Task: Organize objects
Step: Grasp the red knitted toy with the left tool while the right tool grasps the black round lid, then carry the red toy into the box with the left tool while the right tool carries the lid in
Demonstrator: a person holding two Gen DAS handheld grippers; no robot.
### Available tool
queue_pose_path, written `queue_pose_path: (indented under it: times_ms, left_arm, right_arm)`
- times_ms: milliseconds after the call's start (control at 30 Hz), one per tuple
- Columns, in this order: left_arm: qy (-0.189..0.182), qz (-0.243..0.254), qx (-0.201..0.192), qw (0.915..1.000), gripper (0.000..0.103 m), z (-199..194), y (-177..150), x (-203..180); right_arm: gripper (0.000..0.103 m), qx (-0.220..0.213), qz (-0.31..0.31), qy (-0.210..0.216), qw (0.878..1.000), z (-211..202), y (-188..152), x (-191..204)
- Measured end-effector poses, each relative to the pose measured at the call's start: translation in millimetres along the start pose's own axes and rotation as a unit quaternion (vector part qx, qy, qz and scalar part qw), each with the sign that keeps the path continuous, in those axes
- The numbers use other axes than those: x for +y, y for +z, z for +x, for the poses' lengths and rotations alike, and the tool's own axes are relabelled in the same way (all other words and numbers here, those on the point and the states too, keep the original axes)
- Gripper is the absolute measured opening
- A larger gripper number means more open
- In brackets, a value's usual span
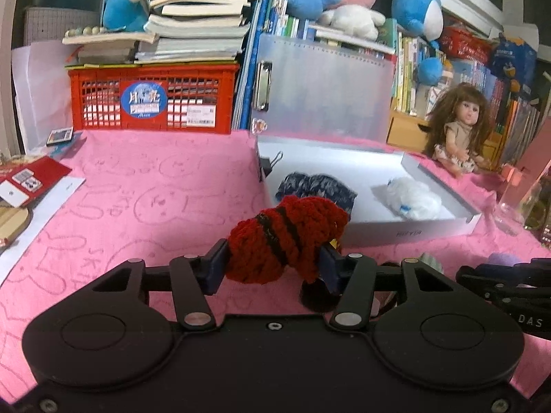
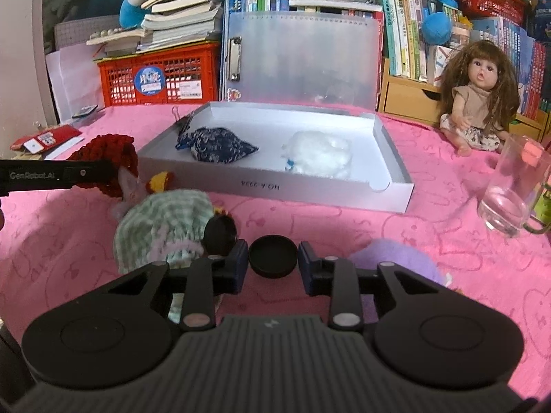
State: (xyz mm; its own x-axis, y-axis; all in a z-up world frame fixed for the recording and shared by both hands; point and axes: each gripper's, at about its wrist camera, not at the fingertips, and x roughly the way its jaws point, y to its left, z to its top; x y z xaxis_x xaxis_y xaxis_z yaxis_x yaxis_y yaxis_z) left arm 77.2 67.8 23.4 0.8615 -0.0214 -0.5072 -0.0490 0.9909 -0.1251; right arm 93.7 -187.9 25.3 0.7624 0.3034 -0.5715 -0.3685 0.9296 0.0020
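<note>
In the left wrist view, my left gripper (image 1: 273, 265) is shut on a red knitted piece with black stripes (image 1: 286, 237), held just above the pink cloth and in front of the white shallow box (image 1: 430, 227). A blue patterned pouch (image 1: 316, 189) and a white fluffy ball (image 1: 413, 198) lie inside that box. In the right wrist view, my right gripper (image 2: 273, 263) is shut on a black round lid (image 2: 273, 256) low over the cloth. A green checked cloth item (image 2: 162, 227) and a second black disc (image 2: 220, 235) sit just to its left.
A purple plush (image 2: 396, 258) lies to the right of my right gripper. A glass mug (image 2: 513, 189) and a doll (image 2: 478, 103) are at the right. A red crate (image 1: 151, 99) under stacked books, a clear folder and shelves line the back. Cards and papers (image 1: 27, 179) lie at the left.
</note>
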Motion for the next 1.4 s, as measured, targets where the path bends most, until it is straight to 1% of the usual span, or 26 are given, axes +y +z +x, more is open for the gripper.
queue_pose_path:
  times_ms: [400, 600, 833, 1067, 1267, 1400]
  left_arm:
    - [-0.017, 0.004, -0.01, 0.9998, 0.052, 3, 26, -13]
    - [-0.028, 0.004, -0.004, 0.9996, 0.052, 12, 37, -22]
    - [-0.035, 0.006, -0.005, 0.9993, 0.052, 24, 51, -31]
    - [-0.042, 0.002, 0.015, 0.999, 0.052, 45, 56, -39]
    - [-0.038, 0.011, 0.031, 0.9987, 0.052, 66, 54, -46]
    - [-0.037, 0.006, 0.042, 0.9984, 0.052, 80, 55, -48]
  right_arm:
    - [0.036, -0.006, 0.033, -0.016, 0.999, 4, 25, -17]
    - [0.036, -0.009, 0.044, -0.021, 0.999, 9, 39, -28]
    - [0.036, -0.004, 0.071, -0.024, 0.997, 22, 53, -43]
    - [0.036, -0.003, 0.089, -0.028, 0.996, 35, 67, -54]
    - [0.036, 0.01, 0.093, -0.031, 0.995, 54, 76, -54]
    - [0.036, 0.018, 0.09, -0.033, 0.995, 65, 79, -52]
